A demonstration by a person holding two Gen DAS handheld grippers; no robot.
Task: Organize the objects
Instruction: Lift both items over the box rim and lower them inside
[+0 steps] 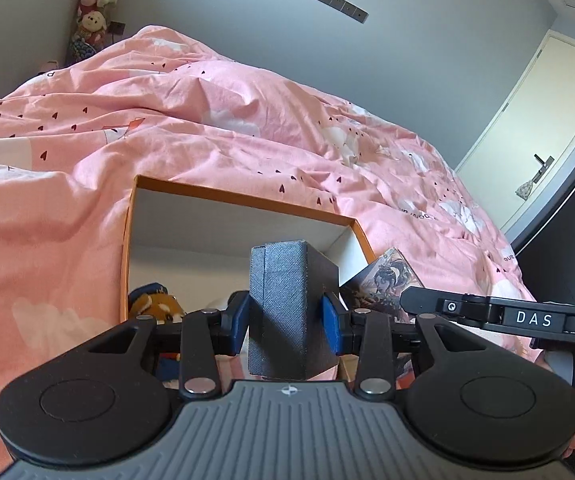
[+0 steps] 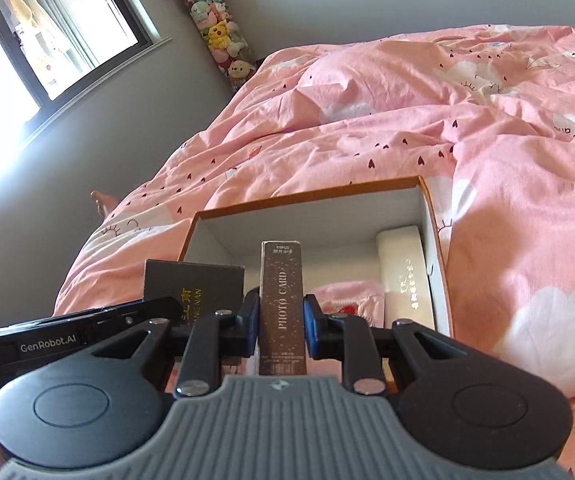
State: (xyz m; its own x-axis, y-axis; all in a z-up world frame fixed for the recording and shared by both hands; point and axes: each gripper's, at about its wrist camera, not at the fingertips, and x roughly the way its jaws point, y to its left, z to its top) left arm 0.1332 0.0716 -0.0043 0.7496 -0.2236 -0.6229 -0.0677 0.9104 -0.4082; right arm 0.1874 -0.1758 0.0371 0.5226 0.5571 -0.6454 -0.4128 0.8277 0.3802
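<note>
An open orange box with a white inside (image 1: 243, 204) (image 2: 307, 200) lies on the pink bed. My left gripper (image 1: 285, 316) is shut on a dark textured box (image 1: 283, 300), held upright over the orange box's near side. My right gripper (image 2: 281, 316) is shut on a brown "PHOTO CARD" box (image 2: 281, 304), held upright over the same box. In the right wrist view the dark box (image 2: 193, 292) shows to the left with gold lettering. The photo card box's illustrated face (image 1: 383, 280) shows right in the left wrist view.
Inside the orange box lie a white box (image 2: 403, 272), a pink item (image 2: 347, 296) and a plush toy (image 1: 155, 304). The rumpled pink duvet (image 1: 207, 128) surrounds it. A tube of plush toys (image 2: 217, 28) stands by the window, a door (image 1: 535, 128) at right.
</note>
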